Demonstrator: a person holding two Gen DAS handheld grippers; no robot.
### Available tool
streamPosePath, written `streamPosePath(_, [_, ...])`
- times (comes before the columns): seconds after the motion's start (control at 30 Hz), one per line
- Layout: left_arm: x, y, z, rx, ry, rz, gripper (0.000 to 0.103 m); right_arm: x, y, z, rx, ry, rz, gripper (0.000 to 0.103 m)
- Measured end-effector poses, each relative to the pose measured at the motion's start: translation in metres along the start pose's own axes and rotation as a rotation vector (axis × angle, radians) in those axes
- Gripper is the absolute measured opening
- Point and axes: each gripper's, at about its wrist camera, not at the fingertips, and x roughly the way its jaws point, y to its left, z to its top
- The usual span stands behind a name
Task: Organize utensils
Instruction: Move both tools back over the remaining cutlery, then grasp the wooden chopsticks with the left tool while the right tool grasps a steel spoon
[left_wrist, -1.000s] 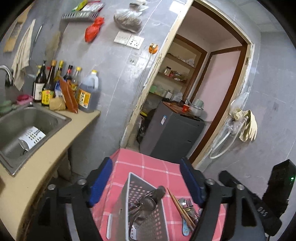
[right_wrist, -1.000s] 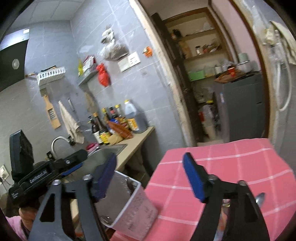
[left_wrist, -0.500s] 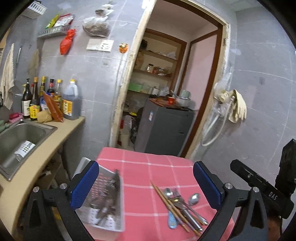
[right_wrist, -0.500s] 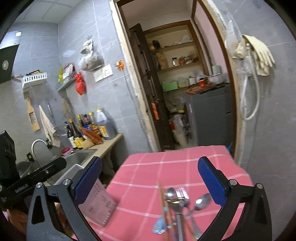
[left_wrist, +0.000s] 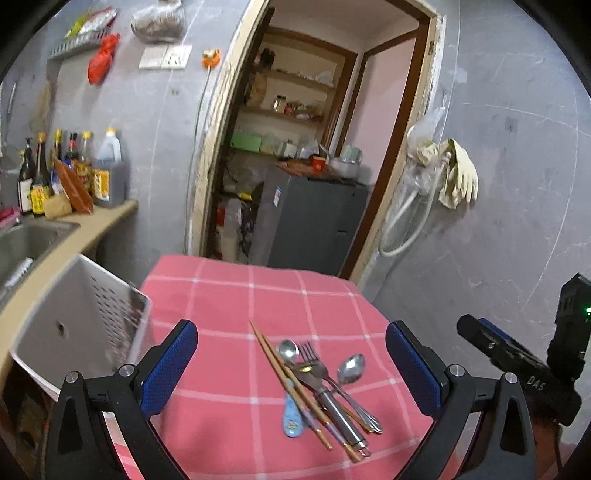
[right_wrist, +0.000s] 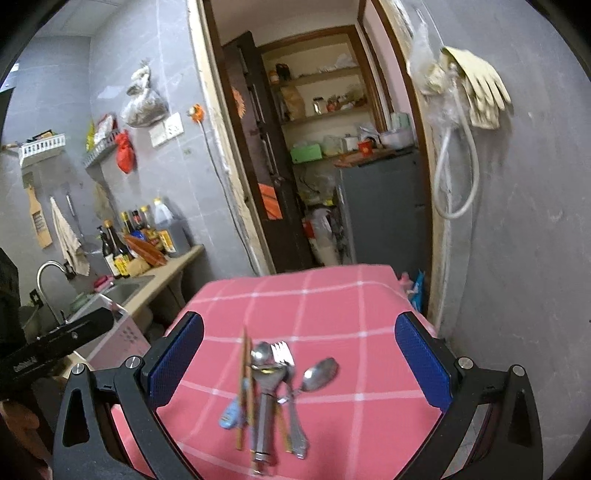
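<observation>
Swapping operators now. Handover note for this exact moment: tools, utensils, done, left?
Left tool: open, nothing between its blue pads; its jaws have just been opening.
Right tool: open, empty; also just been opening.
Utensil pile: chopsticks, spoons, fork and a blue-handled piece lie loose and overlapping on the pink checked cloth.
White perforated basket: at the cloth's left edge; contents cannot be told.
Done: nothing visibly sorted from the pile.
Left: pick the pieces up and put them in the basket, probably chopsticks first.

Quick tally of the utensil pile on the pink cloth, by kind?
Chopsticks: 2
Spoons: 2
Fork: 1
Blue-handled piece, head hidden: 1
Total: 6; the overlapping handles could hide more.
</observation>
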Motion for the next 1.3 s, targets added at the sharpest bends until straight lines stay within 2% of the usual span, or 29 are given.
streamPosePath(0.33, [0.059, -0.013, -0.025, -0.027, 0.102, 0.03, 0.102, 0.061, -0.044, -0.034, 0.046, 0.159, 0.065, 0.102])
streamPosePath(0.7, [0.123, -0.003, -0.051, -0.049, 0.19, 0.083, 0.102, 0.117, -0.055, -0.064, 0.035, 0.233, 0.104, 0.101])
streamPosePath(0.87, [0.138, 0.001, -0.06, -0.054, 0.212, 0.094, 0.102, 0.134, -0.053, -0.069, 0.04, 0.26, 0.134, 0.085])
streamPosePath(1.03, [0.15, 0.002, -0.065, -0.067, 0.238, 0.078, 0.102, 0.146, -0.049, -0.075, 0.038, 0.293, 0.165, 0.061])
streamPosePath(1.07, [0.152, 0.002, -0.066, -0.069, 0.24, 0.072, 0.101, 0.147, -0.049, -0.076, 0.038, 0.299, 0.171, 0.059])
streamPosePath(1.3, [0.163, 0.005, -0.068, -0.101, 0.286, 0.012, 0.07, 0.163, -0.047, -0.083, 0.054, 0.359, 0.212, 0.039])
